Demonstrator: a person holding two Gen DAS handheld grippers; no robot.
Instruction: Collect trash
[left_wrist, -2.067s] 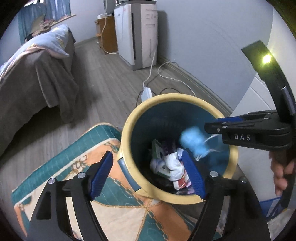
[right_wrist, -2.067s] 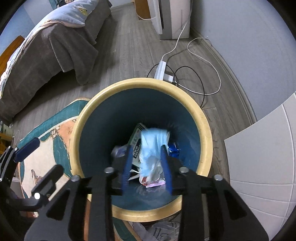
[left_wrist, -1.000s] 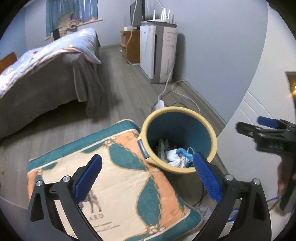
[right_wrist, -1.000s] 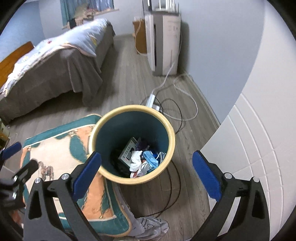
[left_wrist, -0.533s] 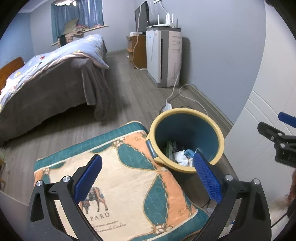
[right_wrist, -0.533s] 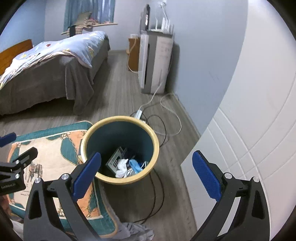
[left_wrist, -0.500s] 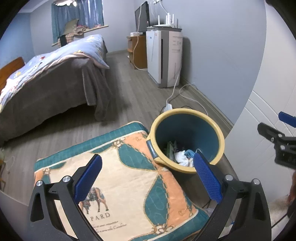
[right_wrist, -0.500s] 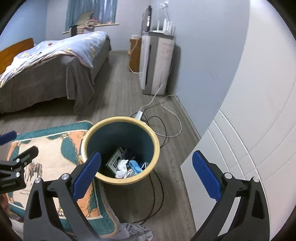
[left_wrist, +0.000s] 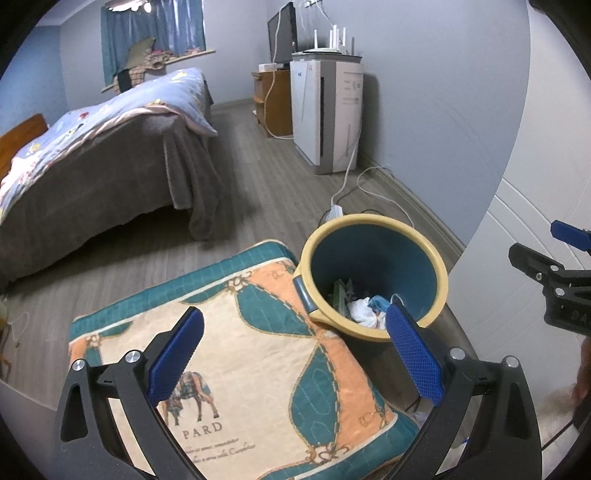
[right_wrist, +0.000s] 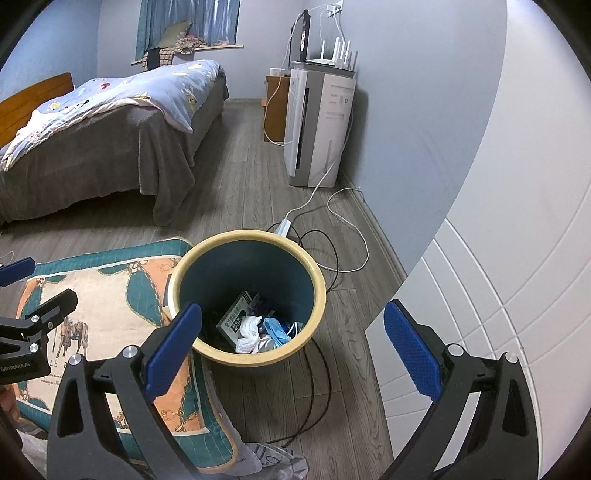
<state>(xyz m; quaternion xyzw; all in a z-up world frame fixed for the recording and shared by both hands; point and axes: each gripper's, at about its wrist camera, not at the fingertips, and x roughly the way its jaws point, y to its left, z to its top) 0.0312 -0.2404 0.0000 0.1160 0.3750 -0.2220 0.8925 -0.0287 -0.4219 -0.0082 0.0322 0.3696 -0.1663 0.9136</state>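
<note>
A round bin with a cream rim and teal inside stands on the wood floor. Inside lie a blue face mask, crumpled white paper and a small green box. My left gripper is open and empty, held high above a patterned cushion, with the bin ahead to its right. My right gripper is open and empty too, high above the bin's near edge. Each gripper shows at the edge of the other's view.
The teal and orange cushion lies against the bin's left side. A bed stands far left, a white appliance by the wall. A power strip and cables trail behind the bin. A white panelled surface rises at right.
The right gripper let the blue mask drop into the bin and opened wide. Both grippers have since risen and drawn back from the bin; in the last half second they have barely moved.
</note>
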